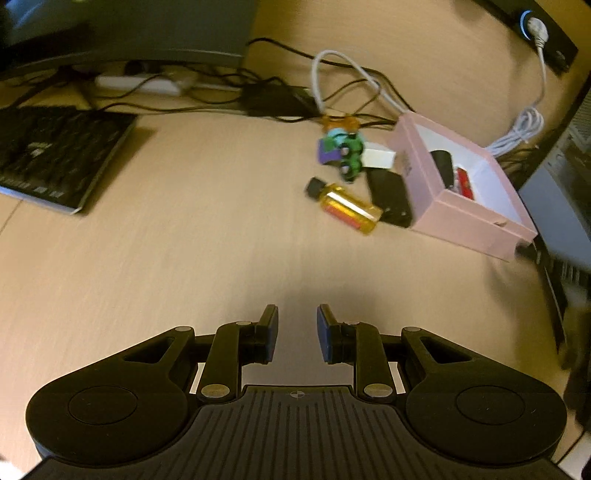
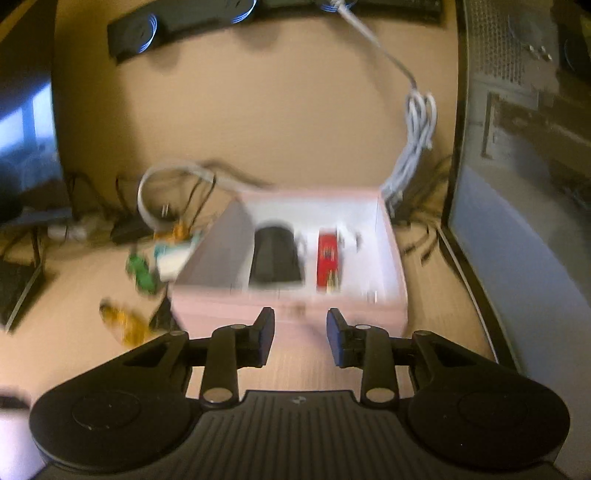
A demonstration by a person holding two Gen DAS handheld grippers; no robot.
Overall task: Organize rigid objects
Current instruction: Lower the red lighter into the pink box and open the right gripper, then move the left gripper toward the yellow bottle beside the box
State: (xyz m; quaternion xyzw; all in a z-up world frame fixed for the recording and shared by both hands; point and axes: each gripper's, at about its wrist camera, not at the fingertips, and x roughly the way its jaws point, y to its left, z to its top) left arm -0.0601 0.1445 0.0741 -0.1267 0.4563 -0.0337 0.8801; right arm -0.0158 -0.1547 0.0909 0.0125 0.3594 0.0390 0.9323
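Note:
A pink open box sits on the wooden desk at the right, with a black object and a red object inside. Left of it lie an amber bottle with a black cap, a flat black item, a green and purple toy and a white block. My left gripper hovers over bare desk well short of them, open and empty. My right gripper is open and empty just before the pink box, where the black object and red object show inside.
A dark book lies at the far left. Tangled black cables, a white cable and a power strip run along the back. A black socket bar lies beyond the box. A computer case stands at the right.

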